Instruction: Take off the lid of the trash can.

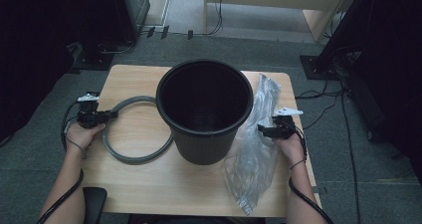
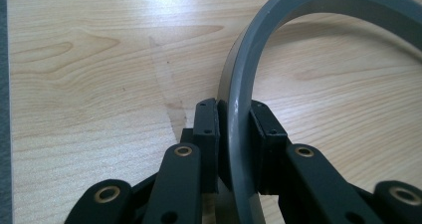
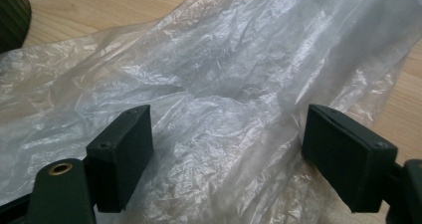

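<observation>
Left gripper view: left tongs [image 2: 234, 129] clamp grey ring [image 2: 239, 84]; right tongs [image 3: 226, 154] gape over plastic bag [image 3: 224, 74].

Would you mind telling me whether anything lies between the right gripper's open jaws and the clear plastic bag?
Nothing visible does. The right gripper stands open just over the plastic bag, with only crumpled film between its jaws. The black bin stands off to one side.
</observation>
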Motion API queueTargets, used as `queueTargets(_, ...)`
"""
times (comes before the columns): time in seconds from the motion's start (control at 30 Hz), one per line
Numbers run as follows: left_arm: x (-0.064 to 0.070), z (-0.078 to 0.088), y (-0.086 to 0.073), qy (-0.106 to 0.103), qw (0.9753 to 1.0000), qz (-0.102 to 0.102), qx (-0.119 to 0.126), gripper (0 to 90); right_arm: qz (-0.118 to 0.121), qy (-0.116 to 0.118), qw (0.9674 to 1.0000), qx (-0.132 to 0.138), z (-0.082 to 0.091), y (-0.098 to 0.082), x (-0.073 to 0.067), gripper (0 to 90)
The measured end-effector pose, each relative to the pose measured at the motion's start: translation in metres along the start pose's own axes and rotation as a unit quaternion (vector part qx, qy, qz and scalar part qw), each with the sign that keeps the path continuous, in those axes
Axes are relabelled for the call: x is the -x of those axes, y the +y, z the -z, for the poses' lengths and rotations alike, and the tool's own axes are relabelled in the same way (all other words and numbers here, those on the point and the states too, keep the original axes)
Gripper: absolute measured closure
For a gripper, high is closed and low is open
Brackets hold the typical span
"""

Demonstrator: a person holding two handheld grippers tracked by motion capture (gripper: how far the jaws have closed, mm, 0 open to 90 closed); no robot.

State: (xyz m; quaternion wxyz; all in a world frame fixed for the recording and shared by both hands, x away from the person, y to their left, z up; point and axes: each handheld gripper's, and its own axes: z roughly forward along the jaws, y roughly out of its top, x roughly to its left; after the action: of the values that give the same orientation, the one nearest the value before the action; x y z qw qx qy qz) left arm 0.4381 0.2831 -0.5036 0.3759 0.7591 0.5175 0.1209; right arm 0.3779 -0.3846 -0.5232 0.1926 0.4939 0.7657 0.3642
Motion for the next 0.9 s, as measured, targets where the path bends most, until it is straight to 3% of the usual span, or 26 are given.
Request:
queueTargets(0.13,0.0020,-0.0035,-0.0009,-0.003,1.0000,-0.006,0.000,76.4,0.014,-0.008,0.9999,-0.004,-0.0014,0.0005,-0.0027,19.7)
queueTargets(0.4,0.0036,-0.0038,-0.0038,0.007,0.9998,-0.013,0.011,74.5,0.017,-0.006,0.9998,0.000,-0.0010,0.0003,-0.0030,23.7)
queueTargets(0.53,0.0033,-0.0038,-0.0061,0.001,0.9997,-0.012,0.020,69.9,0.020,-0.003,0.9998,0.002,-0.0005,0.0000,-0.0032,27.0)
queueTargets(0.6,0.0039,-0.0039,-0.0072,0.005,0.9994,-0.022,0.024,68.6,0.021,-0.003,0.9998,0.003,-0.0004,0.0000,-0.0033,28.3)
queueTargets(0.9,0.0056,-0.0040,-0.0077,0.006,0.9992,-0.029,0.025,60.2,0.032,0.013,0.9993,0.011,0.0005,-0.0005,-0.0049,42.7)
